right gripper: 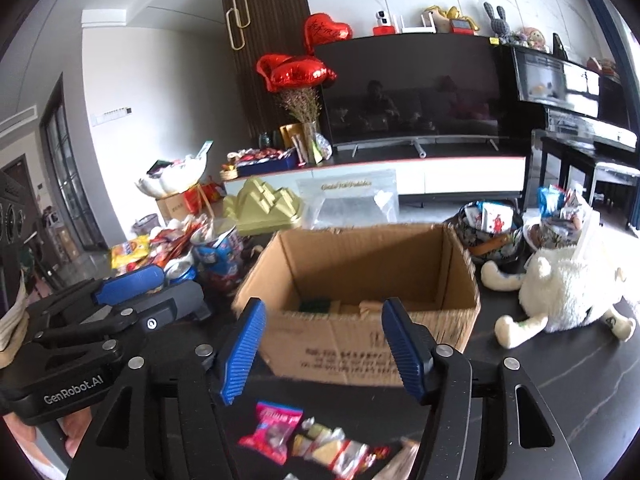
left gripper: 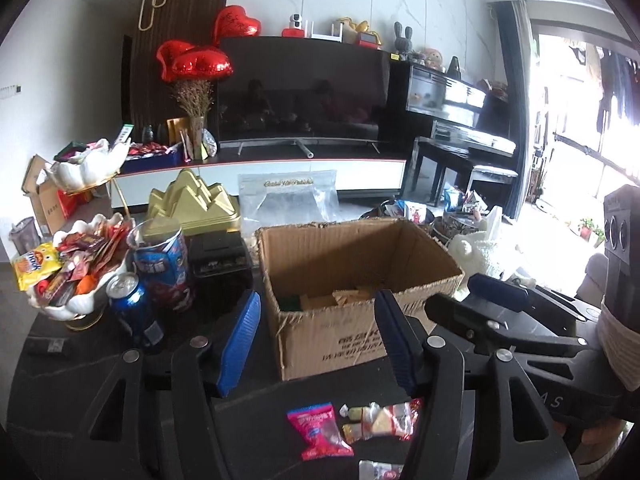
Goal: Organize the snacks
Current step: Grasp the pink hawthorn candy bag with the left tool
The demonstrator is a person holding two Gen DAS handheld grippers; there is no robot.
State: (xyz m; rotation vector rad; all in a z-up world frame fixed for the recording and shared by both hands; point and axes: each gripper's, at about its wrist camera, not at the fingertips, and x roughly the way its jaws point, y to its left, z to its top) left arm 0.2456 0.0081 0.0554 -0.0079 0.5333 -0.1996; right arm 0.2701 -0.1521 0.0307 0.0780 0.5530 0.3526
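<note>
An open cardboard box (left gripper: 360, 264) stands on the dark table, also in the right wrist view (right gripper: 360, 276), with a few snacks at its bottom. In front of it lie a pink snack packet (left gripper: 318, 430) (right gripper: 272, 430) and several small wrapped candies (left gripper: 380, 420) (right gripper: 332, 448). My left gripper (left gripper: 320, 340) is open and empty, above these snacks and before the box. My right gripper (right gripper: 324, 348) is open and empty, at the same spot from the right. Each gripper shows in the other's view.
Left of the box stand a blue soda can (left gripper: 134, 306), a blue tube canister (left gripper: 162, 264) and a white shell bowl of snacks (left gripper: 76, 272). A white plush toy (right gripper: 568, 288) and a basket of snacks (right gripper: 492, 228) lie right. A gold mountain ornament (left gripper: 192, 204) stands behind.
</note>
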